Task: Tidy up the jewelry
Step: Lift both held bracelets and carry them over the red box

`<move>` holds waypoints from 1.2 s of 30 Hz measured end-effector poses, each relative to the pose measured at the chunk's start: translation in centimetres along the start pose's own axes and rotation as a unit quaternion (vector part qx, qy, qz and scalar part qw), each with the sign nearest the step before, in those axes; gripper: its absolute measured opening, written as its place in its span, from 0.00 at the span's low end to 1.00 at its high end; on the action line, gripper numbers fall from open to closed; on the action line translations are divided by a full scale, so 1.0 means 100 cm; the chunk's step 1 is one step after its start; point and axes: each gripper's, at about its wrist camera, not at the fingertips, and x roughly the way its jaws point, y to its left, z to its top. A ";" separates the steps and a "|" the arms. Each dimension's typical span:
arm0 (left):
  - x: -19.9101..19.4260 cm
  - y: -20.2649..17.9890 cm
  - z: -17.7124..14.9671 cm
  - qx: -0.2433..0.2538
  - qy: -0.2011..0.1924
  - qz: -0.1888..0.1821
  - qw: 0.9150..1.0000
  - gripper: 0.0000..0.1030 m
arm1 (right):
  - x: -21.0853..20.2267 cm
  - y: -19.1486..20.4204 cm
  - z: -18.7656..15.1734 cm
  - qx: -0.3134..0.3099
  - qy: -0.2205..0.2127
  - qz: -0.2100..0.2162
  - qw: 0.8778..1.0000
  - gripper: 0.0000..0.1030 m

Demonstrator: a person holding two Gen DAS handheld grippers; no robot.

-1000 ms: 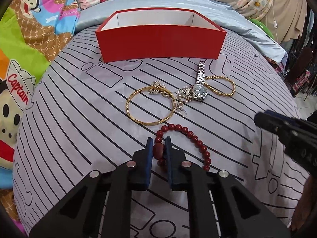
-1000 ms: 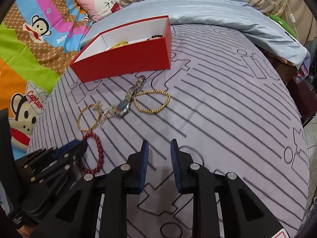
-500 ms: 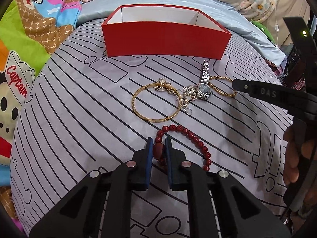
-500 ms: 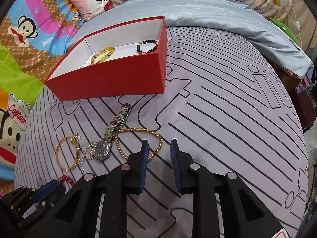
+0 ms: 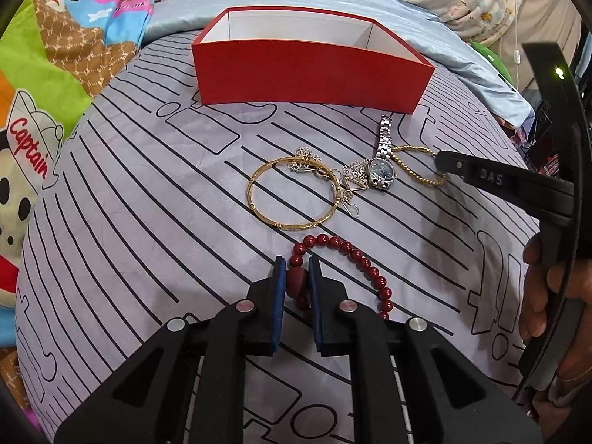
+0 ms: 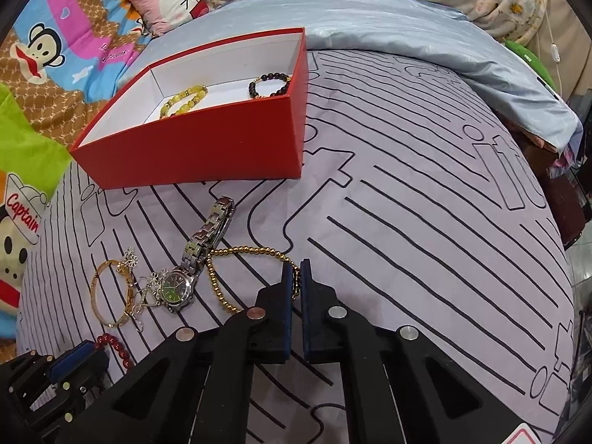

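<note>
My left gripper (image 5: 295, 262) is shut on the large bead of a dark red bead bracelet (image 5: 355, 255) that lies on the lilac striped sheet. My right gripper (image 6: 296, 270) is shut on a gold bead chain (image 6: 236, 253), whose right end sits between its pads; it also shows in the left wrist view (image 5: 442, 161). A silver watch (image 6: 185, 277), a gold bangle (image 5: 292, 196) and silver flower pieces (image 5: 353, 170) lie between them. An open red box (image 6: 207, 148) stands behind, holding a yellow bead bracelet (image 6: 183, 100) and a dark bead bracelet (image 6: 268, 85).
A light blue quilt (image 6: 388, 29) is folded behind the box. Cartoon-print bedding (image 6: 40, 74) and a pink pillow (image 6: 166, 0) lie at the left. The bed's edge drops off at the right (image 6: 566, 222).
My right gripper moved forward and down to the gold bead chain and shut on it. My left gripper stayed shut on the red bracelet and shifted slightly.
</note>
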 end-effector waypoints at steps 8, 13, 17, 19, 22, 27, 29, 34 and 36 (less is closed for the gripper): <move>-0.015 -0.002 0.006 0.001 -0.014 0.002 1.000 0.11 | -0.051 -0.015 0.011 0.029 -0.056 0.017 0.998 0.03; -0.030 -0.005 0.014 -0.002 -0.028 -0.002 1.000 0.11 | -0.080 -0.012 0.020 0.026 -0.086 0.032 0.995 0.03; -0.043 -0.007 0.020 -0.003 -0.041 -0.007 0.999 0.11 | -0.096 -0.004 0.023 0.021 -0.099 0.046 0.994 0.03; -0.049 -0.007 0.025 -0.001 -0.047 -0.009 0.999 0.11 | -0.100 -0.001 0.022 0.018 -0.100 0.054 0.993 0.03; -0.057 -0.008 0.031 -0.003 -0.057 -0.012 0.998 0.11 | -0.104 0.006 0.020 0.010 -0.100 0.062 0.993 0.03; -0.066 -0.006 0.042 -0.006 -0.071 -0.013 0.997 0.11 | -0.106 0.020 0.021 -0.005 -0.101 0.074 0.992 0.03; -0.069 -0.004 0.047 -0.008 -0.077 -0.014 0.997 0.11 | -0.107 0.024 0.025 -0.010 -0.104 0.077 0.992 0.03; -0.076 -0.004 0.063 -0.006 -0.093 -0.011 0.996 0.11 | -0.107 0.028 0.034 -0.015 -0.111 0.080 0.991 0.03; -0.078 -0.003 0.070 -0.005 -0.100 -0.010 0.995 0.11 | -0.106 0.029 0.040 -0.016 -0.113 0.081 0.990 0.03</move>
